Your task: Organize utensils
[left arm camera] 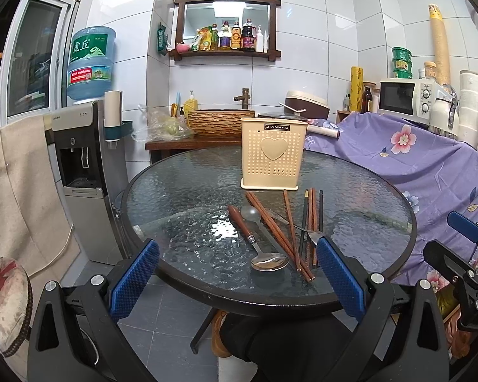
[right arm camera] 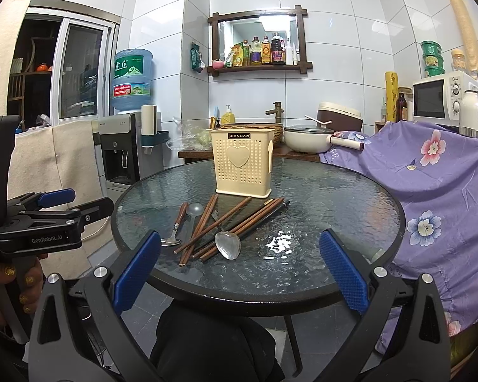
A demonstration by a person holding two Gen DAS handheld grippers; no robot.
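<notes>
A cream perforated utensil holder [left arm camera: 272, 154] [right arm camera: 242, 165] with a heart stands on the round glass table [left arm camera: 181, 191] [right arm camera: 334, 197]. In front of it lie several brown and dark chopsticks [left arm camera: 290, 232] [right arm camera: 235, 222], a wooden-handled metal spoon [left arm camera: 255, 238] [right arm camera: 175, 226], a clear plastic spoon [left arm camera: 251, 215] [right arm camera: 196, 209] and another metal spoon [right arm camera: 228, 243]. My left gripper [left arm camera: 239, 280] is open and empty at the table's near edge, short of the utensils. My right gripper [right arm camera: 239, 273] is open and empty at the near edge. The left gripper also shows in the right wrist view [right arm camera: 73, 200].
A water dispenser [left arm camera: 79, 159] stands left of the table. A purple floral cloth [left arm camera: 414, 165] covers furniture to the right, with a microwave [left arm camera: 404, 98] behind. A wooden sink counter [left arm camera: 207, 127] with a pot [right arm camera: 306, 138] is behind the table.
</notes>
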